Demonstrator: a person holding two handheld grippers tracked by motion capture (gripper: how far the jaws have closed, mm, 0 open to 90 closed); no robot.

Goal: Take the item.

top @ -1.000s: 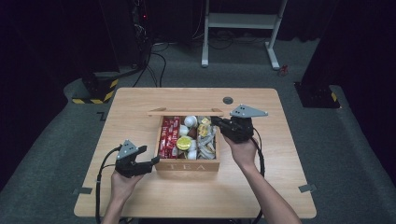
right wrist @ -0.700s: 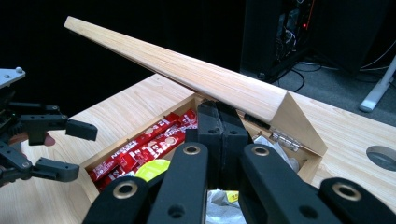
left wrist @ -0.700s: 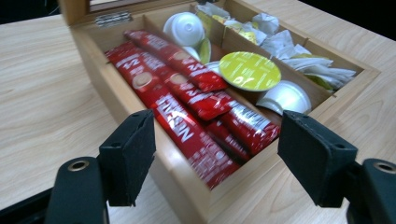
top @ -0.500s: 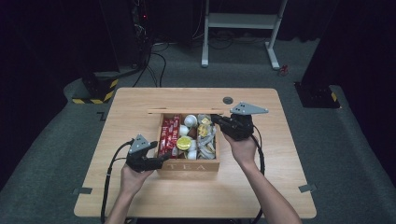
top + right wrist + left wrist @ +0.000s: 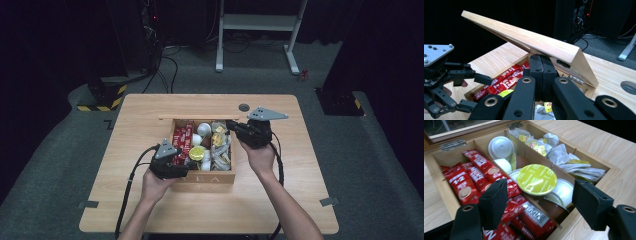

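While the right hand-held gripper [image 5: 541, 72] apparently props the lid [image 5: 529, 40], the left hand-held gripper [image 5: 539, 202] hovers agape.

Bearing an open wooden box [image 5: 202, 176] near the middle, just ahead of both claws: a light wooden table [image 5: 140, 115]. Sitting flush beyond the right claw, a round dark grommet [image 5: 244, 107].

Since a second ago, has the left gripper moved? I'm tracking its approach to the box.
Yes. The left gripper has moved right, from beside the wooden box to over its front-left corner.

Right gripper [image 5: 541, 65] jaws together under raised wooden lid [image 5: 529, 41], red sachets [image 5: 504, 81] below.
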